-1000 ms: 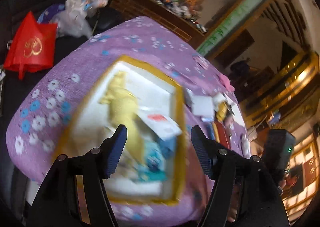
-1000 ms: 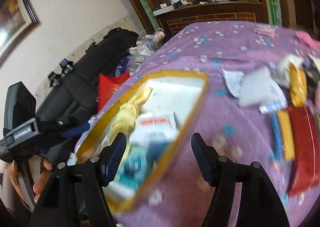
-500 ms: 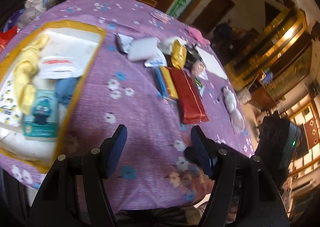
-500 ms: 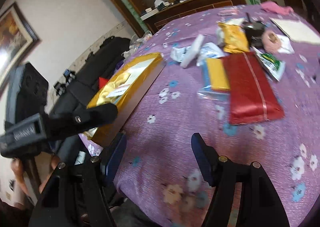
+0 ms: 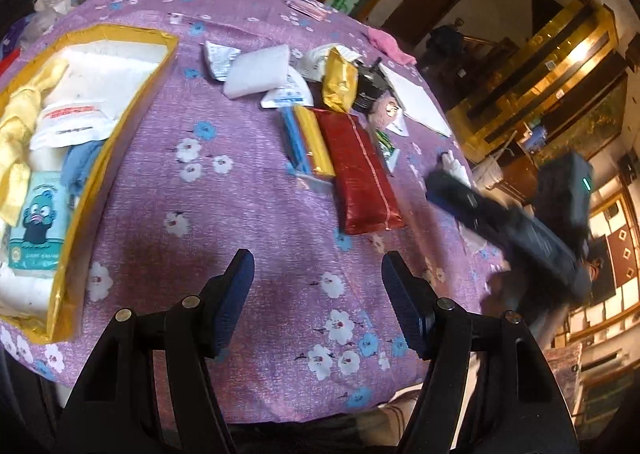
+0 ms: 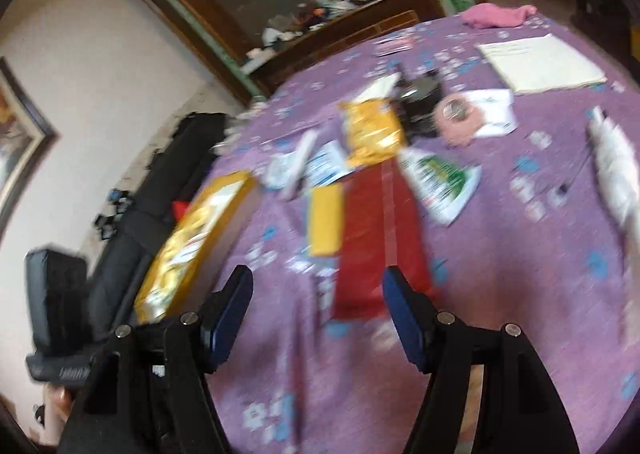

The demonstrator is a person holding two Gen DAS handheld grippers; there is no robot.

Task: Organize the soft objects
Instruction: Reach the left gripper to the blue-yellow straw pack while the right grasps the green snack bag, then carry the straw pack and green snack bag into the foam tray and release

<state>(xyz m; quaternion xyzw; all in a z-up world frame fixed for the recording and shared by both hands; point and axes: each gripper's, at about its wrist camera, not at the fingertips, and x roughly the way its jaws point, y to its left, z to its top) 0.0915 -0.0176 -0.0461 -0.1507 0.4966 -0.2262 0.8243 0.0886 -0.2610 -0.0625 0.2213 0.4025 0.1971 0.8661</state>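
- Left wrist view: the left gripper (image 5: pixel 318 296) hangs above the near edge of the worktop (image 5: pixel 248 222), its purple flowered cloth showing between the blue pads, jaws spread wide with nothing between them
- Far off to the gripper's left sits the gold-rimmed box (image 5: pixel 120 102), already holding a yellow cloth (image 5: pixel 18 134), a white packet with red print (image 5: pixel 70 124), a blue fabric piece (image 5: pixel 82 162) and a teal cartoon pack (image 5: pixel 38 222)
- Straight ahead and a touch right lies the red pack (image 5: pixel 360 174), with a yellow pack (image 5: pixel 316 142) and a blue strip (image 5: pixel 292 140) touching along its left side
- Beyond those, a white pad (image 5: pixel 258 70) and a gold foil pouch (image 5: pixel 340 80) lie in a loose cluster, and a pink cloth (image 5: pixel 390 46) sits at the far edge
- To the right, blurred, the right gripper (image 5: pixel 500 222) reaches over the worktop edge
- Right wrist view: heavy motion blur here; the right gripper (image 6: pixel 318 306) is also spread wide and holds nothing
- The red pack (image 6: pixel 376 234) lies just ahead, its near end between the fingertips' line, the yellow pack (image 6: pixel 326 222) beside it on the left
- The gold foil pouch (image 6: pixel 372 130) is further ahead, a green-and-white sachet (image 6: pixel 440 178) ahead right, the gold-rimmed box (image 6: pixel 196 238) off to the left
- A white sheet (image 6: pixel 540 62) and the pink cloth (image 6: pixel 496 16) lie far ahead right
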